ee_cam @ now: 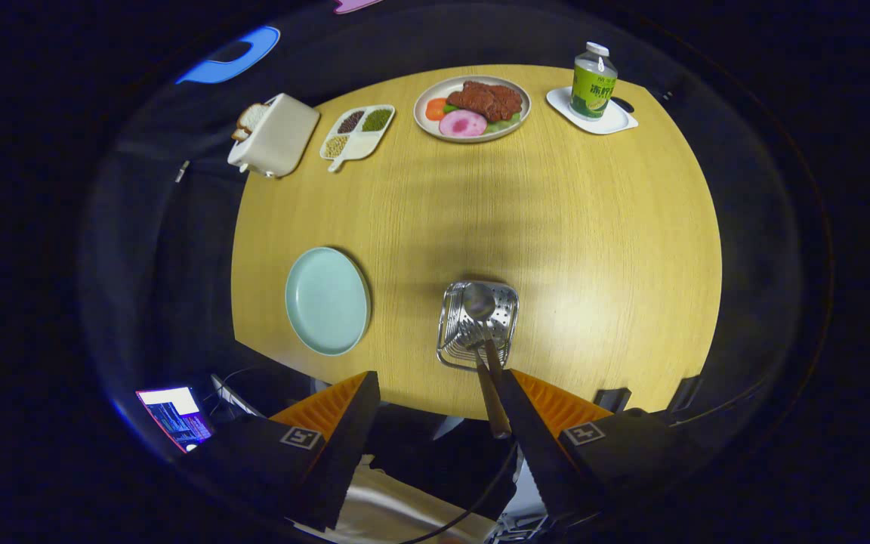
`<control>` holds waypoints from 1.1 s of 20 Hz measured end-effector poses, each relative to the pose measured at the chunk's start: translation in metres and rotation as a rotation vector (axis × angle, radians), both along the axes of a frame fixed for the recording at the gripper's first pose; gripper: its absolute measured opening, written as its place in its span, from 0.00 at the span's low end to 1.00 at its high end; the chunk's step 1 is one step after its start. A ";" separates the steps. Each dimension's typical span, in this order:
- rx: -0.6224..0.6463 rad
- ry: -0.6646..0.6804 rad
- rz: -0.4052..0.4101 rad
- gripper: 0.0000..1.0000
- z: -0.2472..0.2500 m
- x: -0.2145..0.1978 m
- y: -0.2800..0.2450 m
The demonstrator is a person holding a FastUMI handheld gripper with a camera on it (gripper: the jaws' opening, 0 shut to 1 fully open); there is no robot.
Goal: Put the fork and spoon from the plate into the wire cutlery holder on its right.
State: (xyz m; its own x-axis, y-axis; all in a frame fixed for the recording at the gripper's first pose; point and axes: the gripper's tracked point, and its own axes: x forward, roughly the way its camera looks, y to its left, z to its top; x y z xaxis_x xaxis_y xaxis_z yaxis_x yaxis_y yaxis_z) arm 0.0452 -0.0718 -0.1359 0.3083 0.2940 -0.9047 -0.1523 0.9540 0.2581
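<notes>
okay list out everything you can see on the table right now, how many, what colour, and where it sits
table: one, round, light wood, under everything
wire cutlery holder: one, silver metal, near edge, just ahead of the fingers
spoon: one, silver bowl with brown handle, lying in the holder
fork: one, silver tines, in the holder beside the spoon
plate: one, pale green, left of the holder, nothing on it
food plate: one, meat, pink slice, greens and orange piece, far side
divided dish: one, white, with beans, left of the food plate
toaster: one, cream, bread slices in it, far left
bottle: one, green label, white cap, on a white coaster, far right
laptop screen: one, lit, off the table
gripper: one, fingers apart, holding nothing
</notes>
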 end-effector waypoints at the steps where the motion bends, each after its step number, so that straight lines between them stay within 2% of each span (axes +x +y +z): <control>1: 0.003 -0.048 -0.009 0.99 0.009 0.001 -0.002; 9: 0.022 -0.426 -0.042 0.99 0.084 0.000 -0.002; 12: -0.015 -0.617 -0.082 0.99 0.111 0.011 -0.012; 15: -0.039 -0.853 -0.147 0.99 0.162 0.009 -0.025; 19: 0.013 -1.081 -0.220 0.99 0.205 -0.005 -0.030; 22: 0.033 -1.231 -0.230 0.99 0.229 -0.015 -0.030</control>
State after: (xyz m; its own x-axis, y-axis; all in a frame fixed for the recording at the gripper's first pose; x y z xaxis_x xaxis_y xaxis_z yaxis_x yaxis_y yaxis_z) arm 0.0302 -0.1021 0.0932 0.9900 0.1382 0.0267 -0.1401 0.9863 0.0871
